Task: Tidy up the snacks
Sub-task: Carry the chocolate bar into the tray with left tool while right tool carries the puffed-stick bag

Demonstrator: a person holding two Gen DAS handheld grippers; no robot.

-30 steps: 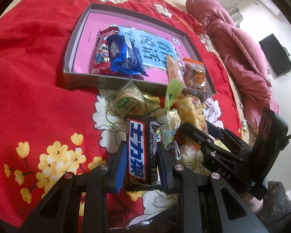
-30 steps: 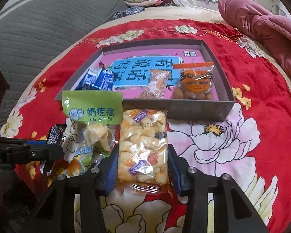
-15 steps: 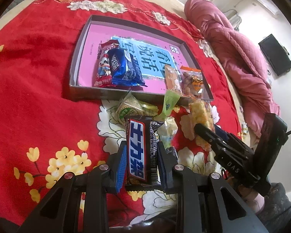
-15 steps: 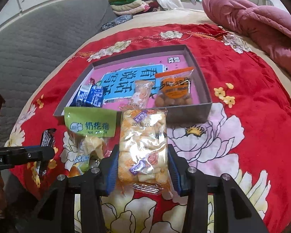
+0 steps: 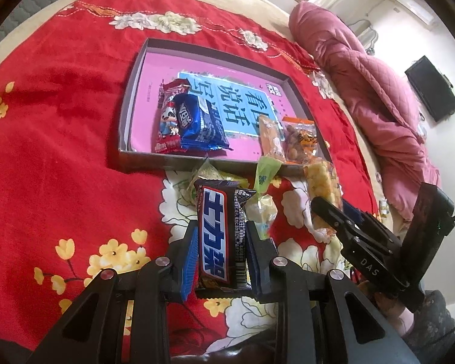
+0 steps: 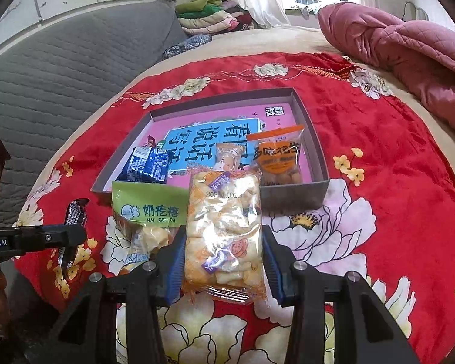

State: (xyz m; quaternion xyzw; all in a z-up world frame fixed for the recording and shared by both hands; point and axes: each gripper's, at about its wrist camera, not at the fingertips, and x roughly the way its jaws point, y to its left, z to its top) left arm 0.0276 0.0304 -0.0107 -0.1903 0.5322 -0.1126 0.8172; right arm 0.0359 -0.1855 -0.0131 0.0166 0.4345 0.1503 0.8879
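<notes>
Both grippers loaded, snacks partly boxed on the bed.

The left gripper (image 5: 220,257) has its fingers closed on a dark chocolate bar in a blue, white and red wrapper (image 5: 217,236); the right gripper (image 6: 224,261) has its fingers closed on a clear packet of pale puffed crackers (image 6: 224,227). Both are held above the red flowered bedspread (image 5: 60,151), just short of the near wall of the shallow grey cardboard box with a pink lining (image 5: 130,97). Already inside the box along its near edge: a red snack packet (image 5: 168,121), a shiny blue biscuit packet (image 5: 201,124), a small pale pastry packet (image 6: 227,156) and an orange-topped bag of nuts (image 6: 277,159). Still outside, by the near wall: a green-headed bag of milk sweets (image 6: 145,221) and a partly hidden green-labelled round packet (image 5: 206,179), so I judge the job roughly half done.
</notes>
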